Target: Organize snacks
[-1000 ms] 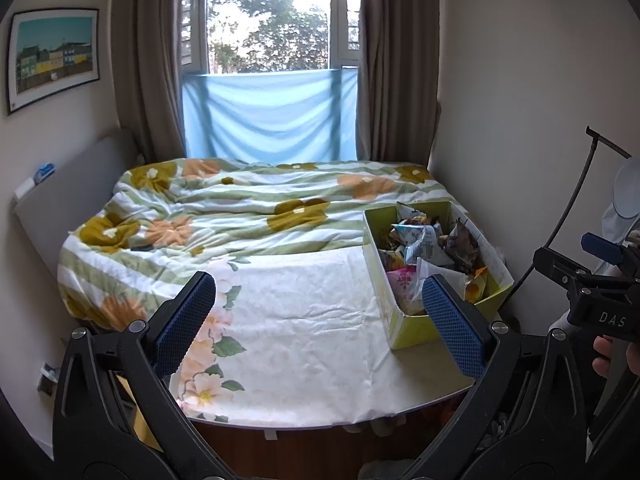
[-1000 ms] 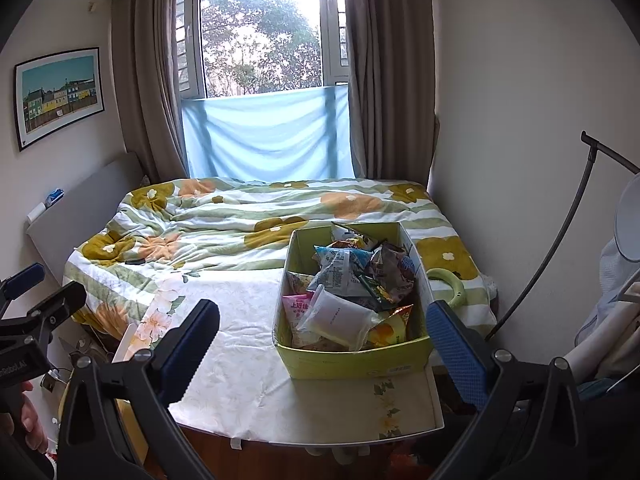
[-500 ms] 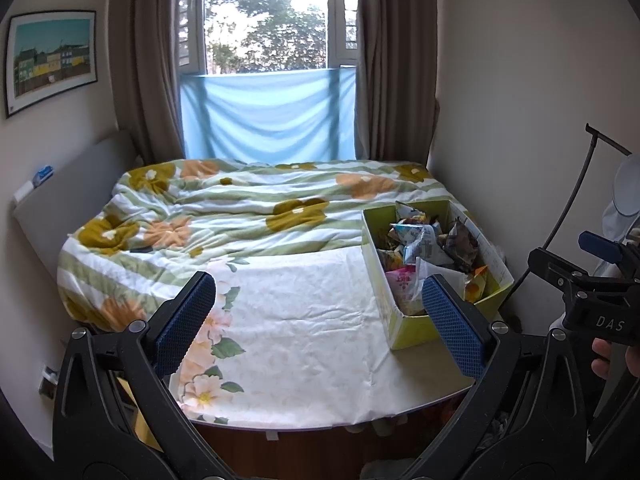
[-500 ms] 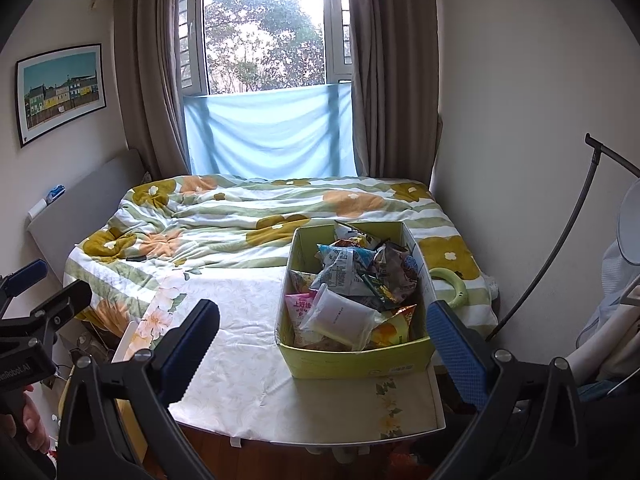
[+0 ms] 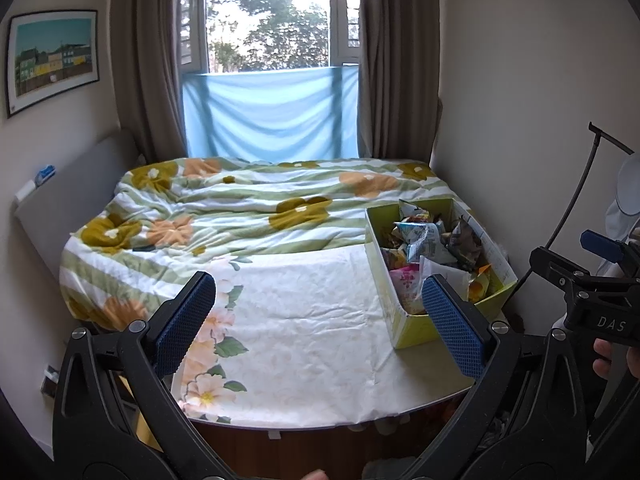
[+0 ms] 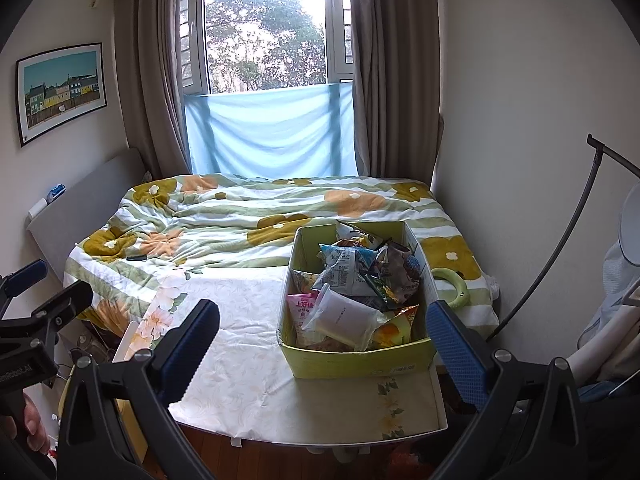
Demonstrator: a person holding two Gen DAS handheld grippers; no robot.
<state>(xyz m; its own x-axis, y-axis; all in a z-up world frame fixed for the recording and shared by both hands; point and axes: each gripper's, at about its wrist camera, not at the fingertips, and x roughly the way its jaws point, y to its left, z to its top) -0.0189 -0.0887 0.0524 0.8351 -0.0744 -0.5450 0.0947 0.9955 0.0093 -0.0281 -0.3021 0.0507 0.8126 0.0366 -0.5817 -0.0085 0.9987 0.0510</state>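
In the left wrist view, the left claw (image 5: 318, 312) hangs with its blue pads wide apart and nothing between them, above the near edge of the counter (image 5: 432, 384), which is covered by a white floral cloth (image 5: 304, 320). Left of this claw a grey headboard (image 5: 76, 184) runs along the wall under a framed picture of coloured houses (image 5: 54, 56); ahead of it lies the bed with its green-striped flower quilt (image 5: 248, 216), and beyond that a window half covered by a pale blue sheet (image 5: 272, 120). To the claw's right, partly behind its right pad, stands the yellow-green cardboard box (image 5: 412, 332) on the counter, heaped with snack packets (image 5: 424, 236). Further right the right claw's black frame shows, held by a hand (image 5: 612, 360). In the right wrist view, the right claw (image 6: 324, 334) is likewise spread wide and holds nothing. The box (image 6: 360, 360) sits directly ahead between its pads, nearer the right one, on the counter's cloth. Inside it, a pink packet (image 6: 302, 308) lies at the left, a white pouch (image 6: 344, 316) across the front middle, an orange packet (image 6: 396, 328) at the right, and blue and dark crinkled bags behind them. Right of the box a pale green ring (image 6: 452, 284) rests on the quilt.
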